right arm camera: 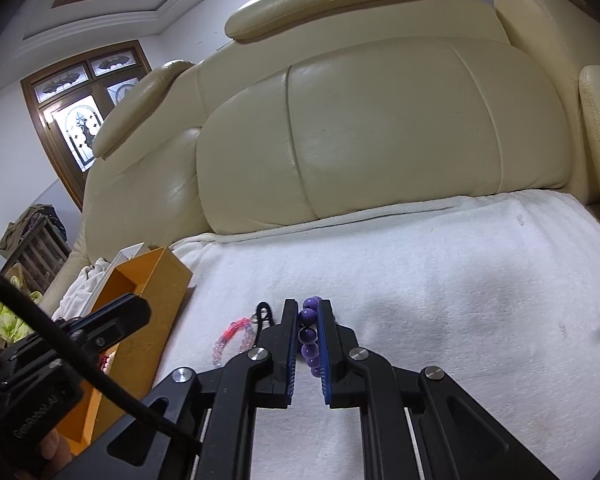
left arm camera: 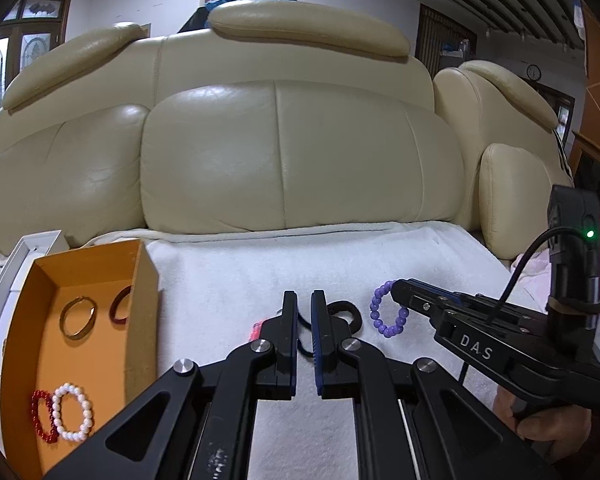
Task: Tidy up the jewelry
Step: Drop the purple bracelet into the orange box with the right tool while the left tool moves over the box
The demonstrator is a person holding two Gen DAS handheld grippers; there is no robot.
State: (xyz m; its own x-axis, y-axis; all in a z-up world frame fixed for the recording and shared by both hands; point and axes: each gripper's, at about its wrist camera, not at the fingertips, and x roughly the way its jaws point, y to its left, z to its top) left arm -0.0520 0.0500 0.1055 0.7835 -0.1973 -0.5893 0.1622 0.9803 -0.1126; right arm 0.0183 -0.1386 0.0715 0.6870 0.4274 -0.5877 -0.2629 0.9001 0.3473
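An orange box (left arm camera: 140,280) on the white towel holds a gold bangle (left arm camera: 78,317), a dark red ring (left arm camera: 120,304), a red bead bracelet (left arm camera: 40,416) and a white pearl bracelet (left arm camera: 74,412). My right gripper (right arm camera: 309,304) is shut on a purple bead bracelet (right arm camera: 309,334), which also shows in the left wrist view (left arm camera: 386,312). My left gripper (left arm camera: 304,294) is nearly shut and empty, just above a black hair tie (left arm camera: 340,312). A pink bead bracelet (right arm camera: 232,334) lies left of the right gripper, beside the black tie (right arm camera: 263,314).
A cream leather sofa back (left arm camera: 292,152) rises behind the white towel (right arm camera: 440,280). A white box lid (left arm camera: 28,248) stands behind the orange box. Cloth and clutter lie at the far left in the right wrist view (right arm camera: 32,240).
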